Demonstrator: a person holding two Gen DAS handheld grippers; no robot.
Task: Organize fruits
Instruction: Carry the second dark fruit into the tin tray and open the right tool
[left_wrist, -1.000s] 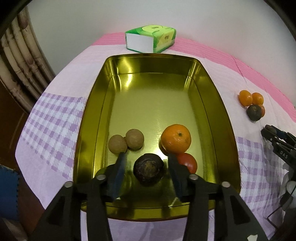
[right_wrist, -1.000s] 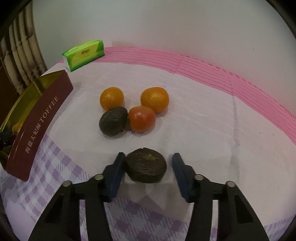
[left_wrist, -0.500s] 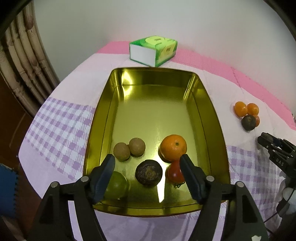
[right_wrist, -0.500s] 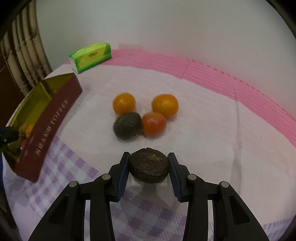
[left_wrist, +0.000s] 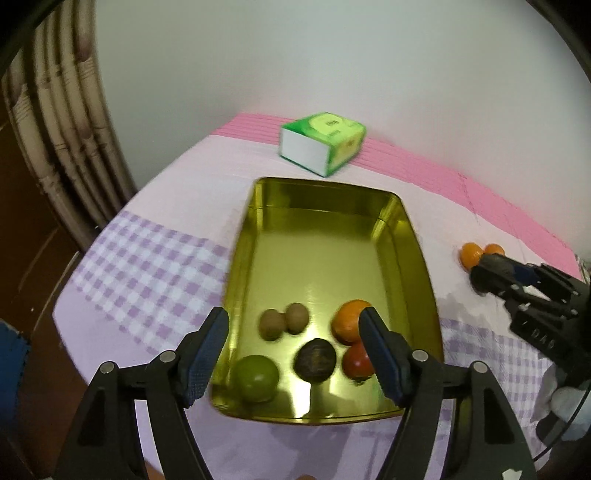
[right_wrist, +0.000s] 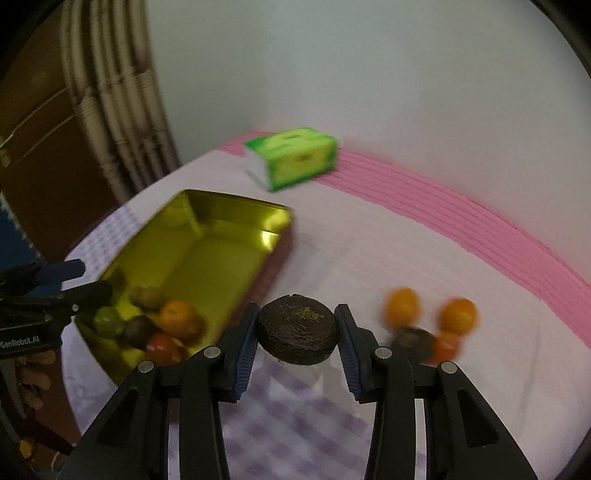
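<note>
the desk (left_wrist: 155, 206) wears a cloth of pale pink with lilac check patches and a brighter pink band along the wall side; on it lies the gold tin tray (left_wrist: 424, 280), open side up, its long axis running away from the left camera – in the right wrist view it sits to the left, the outer wall dark red. beyond its far end stands a green tissue box (left_wrist: 325, 147), near the pink band. the left tongs (left_wrist: 293, 350) hang above the tray's near end with the jaws spread wide and nothing between them. the right tongs (right_wrist: 295, 334) are closed onto a dark wrinkled fruit (right_wrist: 297, 332), both blue pads pressed to its sides, the fruit lifted clear of the cloth with its shadow below, just beside the tray's right wall. inside the tray, at the near end, lie an orange (left_wrist: 349, 319), a green round fruit (left_wrist: 256, 376), a second dark wrinkled fruit (left_wrist: 315, 360), a red tomato-like fruit (left_wrist: 356, 363) touching the orange, and two small brown fruits (left_wrist: 284, 323) side by side. out on the cloth to the right of the tray – well apart from it – sits a blurred cluster (right_wrist: 430, 325) of two small oranges, a dark fruit and a reddish one, touching each other
</note>
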